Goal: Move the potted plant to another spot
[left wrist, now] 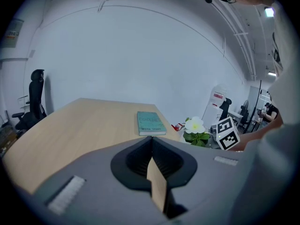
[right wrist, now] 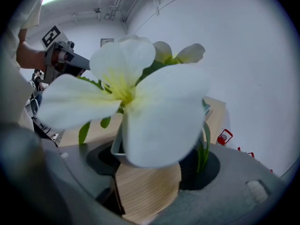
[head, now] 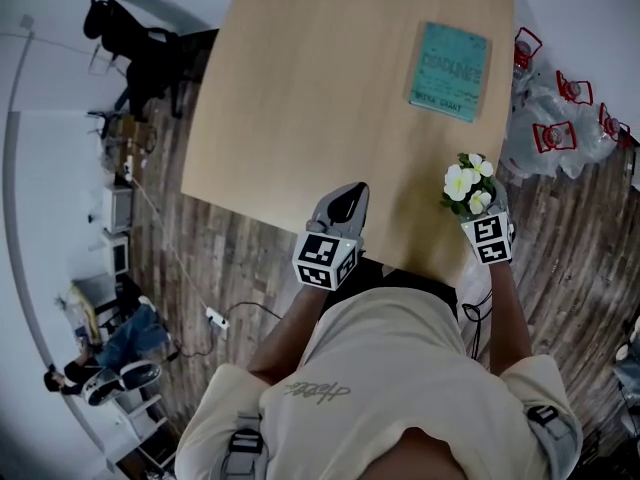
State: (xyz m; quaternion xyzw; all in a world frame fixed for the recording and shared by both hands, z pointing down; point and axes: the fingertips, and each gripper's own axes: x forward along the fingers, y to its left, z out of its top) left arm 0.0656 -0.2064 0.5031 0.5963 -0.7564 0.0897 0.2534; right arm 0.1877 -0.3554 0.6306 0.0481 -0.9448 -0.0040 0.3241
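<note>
Potted plant (head: pixel 467 182) located at near right edge of table (head: pixel 300 98), white blooms up. Pot pinched between jaws of right gripper (head: pixel 478 213), rim seen seated between them in right gripper view. Whether pot base is off tabletop cannot be told. Pick-up judged done; carry and set-down at new spot outstanding. Left gripper (head: pixel 347 196) noted over near edge, jaws pressed together, nothing held. Teal book (head: pixel 449 70) observed at far right of table, well apart from plant

Even cool indoor light; fisheye vignette, bent edges; potted plant (right wrist: pixel 140 107) close, blurred.
</note>
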